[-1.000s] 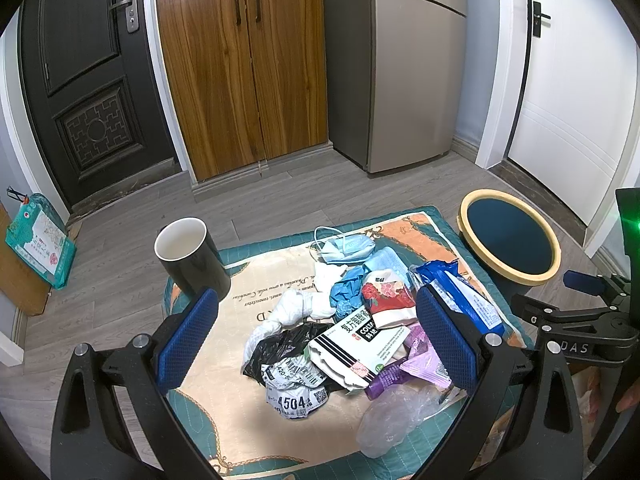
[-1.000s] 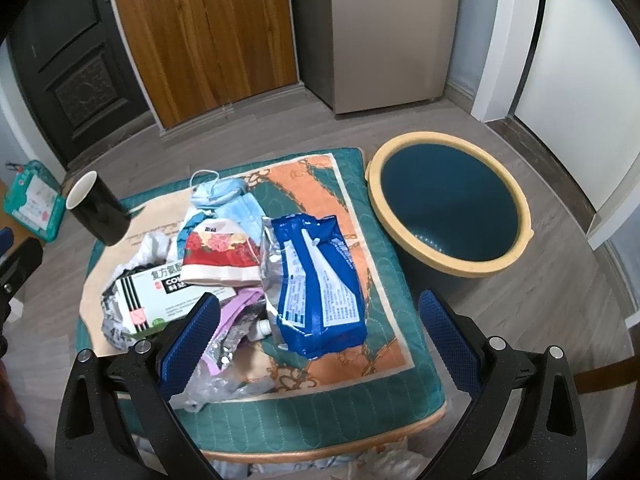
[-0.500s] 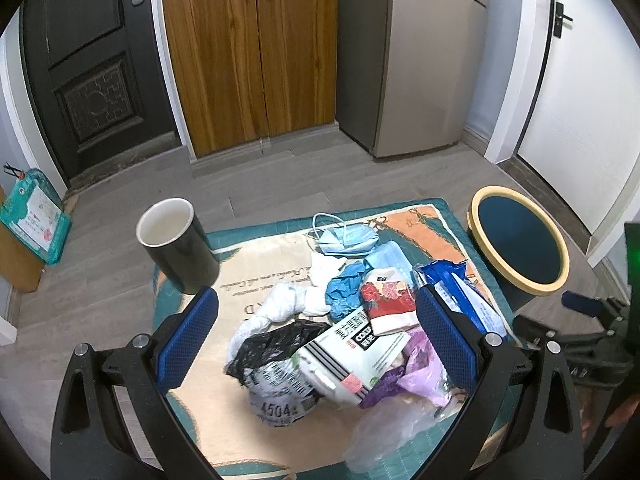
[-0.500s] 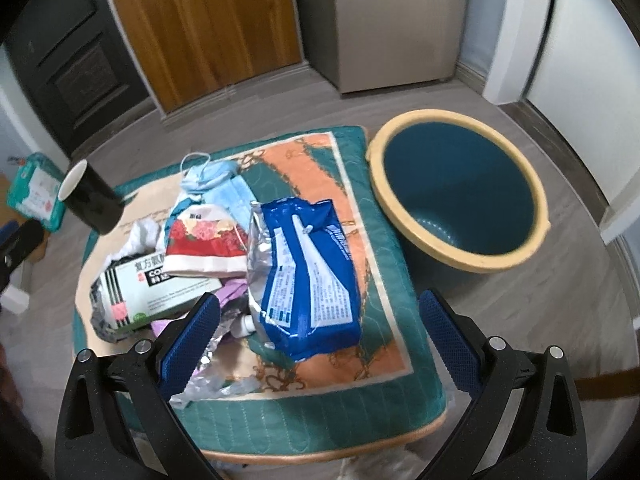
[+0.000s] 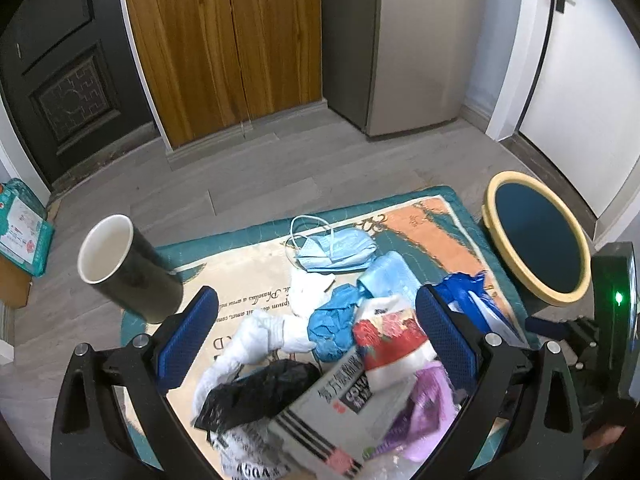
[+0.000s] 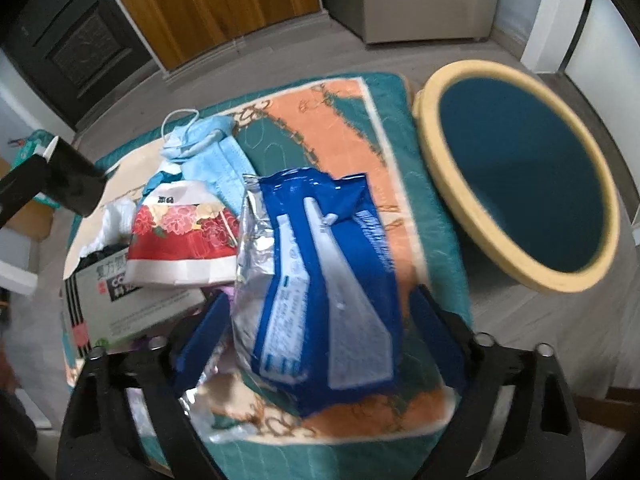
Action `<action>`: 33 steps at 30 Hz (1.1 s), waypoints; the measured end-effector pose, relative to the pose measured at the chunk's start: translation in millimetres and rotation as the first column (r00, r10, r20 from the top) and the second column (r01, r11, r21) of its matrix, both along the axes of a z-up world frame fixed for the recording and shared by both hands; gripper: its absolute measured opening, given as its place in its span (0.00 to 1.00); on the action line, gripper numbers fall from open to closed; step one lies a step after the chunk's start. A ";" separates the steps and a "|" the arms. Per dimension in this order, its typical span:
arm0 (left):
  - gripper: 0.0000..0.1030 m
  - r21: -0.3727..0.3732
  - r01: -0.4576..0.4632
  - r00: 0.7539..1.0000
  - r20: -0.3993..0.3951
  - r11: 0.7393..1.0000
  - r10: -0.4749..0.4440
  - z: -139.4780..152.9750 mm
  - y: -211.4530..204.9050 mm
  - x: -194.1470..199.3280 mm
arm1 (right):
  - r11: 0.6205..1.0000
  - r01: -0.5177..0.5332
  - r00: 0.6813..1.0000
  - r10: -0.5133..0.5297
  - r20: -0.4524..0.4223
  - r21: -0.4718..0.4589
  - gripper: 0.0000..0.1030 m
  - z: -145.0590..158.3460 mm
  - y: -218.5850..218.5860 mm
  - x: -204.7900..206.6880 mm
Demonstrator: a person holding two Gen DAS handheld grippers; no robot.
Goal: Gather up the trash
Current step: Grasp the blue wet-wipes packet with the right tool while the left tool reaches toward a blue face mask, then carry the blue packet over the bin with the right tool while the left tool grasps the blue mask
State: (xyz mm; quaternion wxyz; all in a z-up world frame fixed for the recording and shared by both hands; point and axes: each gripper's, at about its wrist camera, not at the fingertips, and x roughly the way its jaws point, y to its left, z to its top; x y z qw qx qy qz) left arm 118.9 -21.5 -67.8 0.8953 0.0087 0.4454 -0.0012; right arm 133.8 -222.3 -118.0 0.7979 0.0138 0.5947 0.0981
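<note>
A pile of trash lies on a teal and orange mat (image 5: 432,220): a blue face mask (image 5: 336,248), white tissue (image 5: 272,332), a black bag (image 5: 260,392), a red flowered packet (image 5: 388,340), a grey box (image 5: 340,412) and a blue foil bag (image 6: 320,280). A teal bin with a yellow rim (image 6: 520,168) stands right of the mat. My left gripper (image 5: 316,336) is open above the pile. My right gripper (image 6: 316,328) is open, its jaws on either side of the blue foil bag.
A black paper cup (image 5: 128,272) stands on the mat's left corner. A green packet (image 5: 20,232) lies on the floor at far left. Wooden cabinet doors (image 5: 224,48), a fridge (image 5: 420,40) and a white door (image 5: 580,80) stand behind.
Both grippers have moved down and forward toward the pile. The right gripper has closed in on the blue foil bag, which now sits between its jaws.
</note>
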 end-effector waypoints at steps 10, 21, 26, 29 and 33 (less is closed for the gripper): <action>0.94 0.029 0.059 0.996 -0.072 0.998 -0.057 -42.2 -7.4 79.2 | 0.997 0.012 0.999 -0.008 0.053 -0.081 0.44 -2.6 5.3 10.0; 0.76 0.077 0.119 0.962 -0.256 0.990 -0.096 -98.5 -35.2 124.0 | 0.995 -0.030 1.000 0.030 -0.006 -0.093 0.48 -26.1 -8.8 14.7; 0.19 0.018 0.108 0.946 -0.310 0.994 -0.097 -108.3 -30.4 123.0 | 0.998 -0.028 1.000 0.028 -0.006 -0.058 0.33 -26.2 -10.8 14.4; 0.00 0.013 0.120 0.948 -0.298 0.993 -0.111 -108.1 -29.4 117.7 | 0.999 -0.020 1.000 0.020 -0.002 -0.038 0.28 -23.5 -12.5 15.7; 0.00 0.007 0.128 0.961 -0.248 0.992 -0.122 -91.7 -25.8 102.0 | 0.998 -0.037 0.998 0.039 0.048 -0.044 0.25 -10.6 -7.5 15.1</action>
